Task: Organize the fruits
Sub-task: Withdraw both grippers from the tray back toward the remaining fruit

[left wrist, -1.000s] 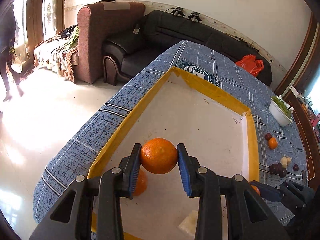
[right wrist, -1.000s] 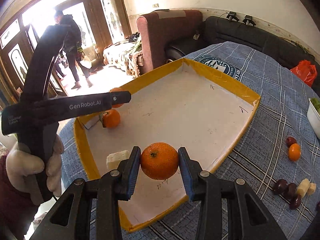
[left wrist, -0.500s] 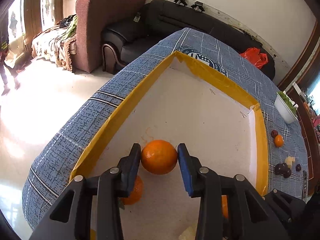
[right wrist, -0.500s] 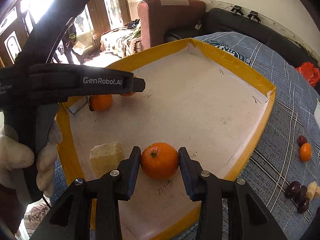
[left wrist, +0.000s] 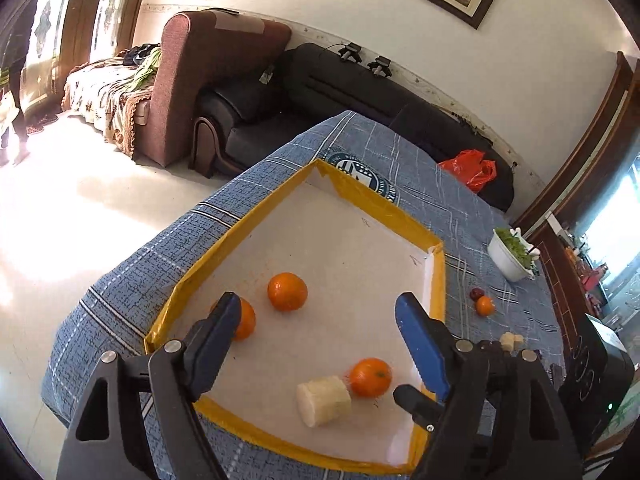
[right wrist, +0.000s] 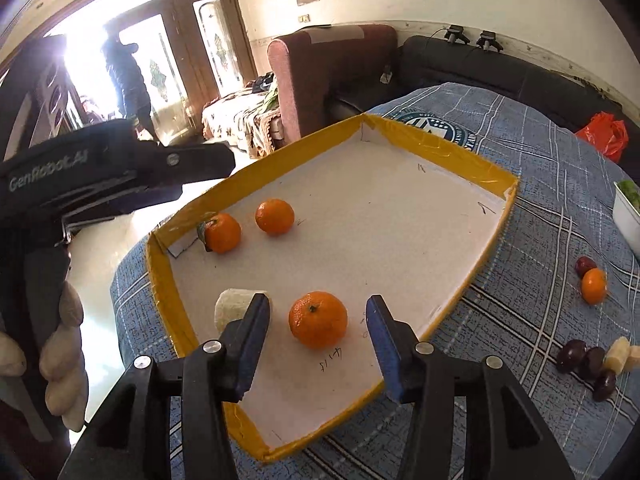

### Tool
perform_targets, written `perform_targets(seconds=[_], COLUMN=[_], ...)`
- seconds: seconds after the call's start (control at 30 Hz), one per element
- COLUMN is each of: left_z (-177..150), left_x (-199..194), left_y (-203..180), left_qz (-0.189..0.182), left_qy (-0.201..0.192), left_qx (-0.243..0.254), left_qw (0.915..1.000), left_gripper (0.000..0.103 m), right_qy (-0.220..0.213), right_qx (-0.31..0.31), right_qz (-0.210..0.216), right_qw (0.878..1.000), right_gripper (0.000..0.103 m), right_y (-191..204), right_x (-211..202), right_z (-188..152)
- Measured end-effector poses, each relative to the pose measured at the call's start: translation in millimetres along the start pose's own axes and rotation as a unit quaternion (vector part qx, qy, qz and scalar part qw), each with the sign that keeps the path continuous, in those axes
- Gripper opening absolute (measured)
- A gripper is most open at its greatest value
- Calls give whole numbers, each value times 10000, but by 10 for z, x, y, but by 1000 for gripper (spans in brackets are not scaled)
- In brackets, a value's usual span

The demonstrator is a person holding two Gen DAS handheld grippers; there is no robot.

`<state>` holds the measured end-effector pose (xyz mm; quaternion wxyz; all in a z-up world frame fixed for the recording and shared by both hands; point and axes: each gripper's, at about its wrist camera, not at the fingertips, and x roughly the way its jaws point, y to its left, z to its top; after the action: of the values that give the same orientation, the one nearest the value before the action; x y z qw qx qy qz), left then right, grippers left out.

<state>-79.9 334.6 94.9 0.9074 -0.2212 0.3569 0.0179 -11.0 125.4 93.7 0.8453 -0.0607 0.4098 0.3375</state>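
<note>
A shallow white tray with a yellow rim (left wrist: 376,200) (right wrist: 448,152) lies on the blue cloth. Three oranges rest in it: one by the left corner (left wrist: 245,319) (right wrist: 222,232), one beside it (left wrist: 287,291) (right wrist: 274,216), and one nearer me (left wrist: 370,376) (right wrist: 318,319), next to a pale banana chunk (left wrist: 323,400) (right wrist: 230,306). My left gripper (left wrist: 318,330) hangs above the tray, its jaws opening wide with nothing between them. My right gripper (right wrist: 318,322) has its jaws opening; the near orange sits between them on the tray floor, clear of both pads.
Right of the tray lie a small orange (right wrist: 593,286) (left wrist: 484,306), dark plums (right wrist: 584,360) and banana pieces (right wrist: 620,354). A white bowl of greens (left wrist: 512,256) stands farther back. A red bag (left wrist: 468,168) lies at the table's far end. Sofas and a person by the door are beyond.
Both grippers have let go of their oranges, which now rest on the tray floor. The left gripper has opened wide and pulled back and up. The right gripper's jaws have spread apart.
</note>
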Motion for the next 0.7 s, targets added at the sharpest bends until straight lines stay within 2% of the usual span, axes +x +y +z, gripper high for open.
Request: perform_targets(seconds=[0.17, 0.33, 0.47, 0.7], left_z=[-56, 93, 323, 746], left_x=[-303, -798, -1324, -2069], left_y=[32, 180, 341, 632], left_qz=[-106, -73, 42, -20], left_qy=[-185, -714, -1355, -2258], left_qx=[-123, -26, 127, 147], left_qw=[9997, 9974, 9907, 9741], left_gripper=[79, 79, 79, 79], right_qy=[-340, -693, -1077, -1635], right_qx=[409, 640, 673, 980], right_qz=[-98, -380, -600, -433], right_qw=[9985, 9948, 9901, 9807], right_gripper=[56, 57, 58, 60], right_y=[-133, -254, -254, -159], right_x=[-389, -860, -1375, -2411], right_z=[1, 205, 596, 1593])
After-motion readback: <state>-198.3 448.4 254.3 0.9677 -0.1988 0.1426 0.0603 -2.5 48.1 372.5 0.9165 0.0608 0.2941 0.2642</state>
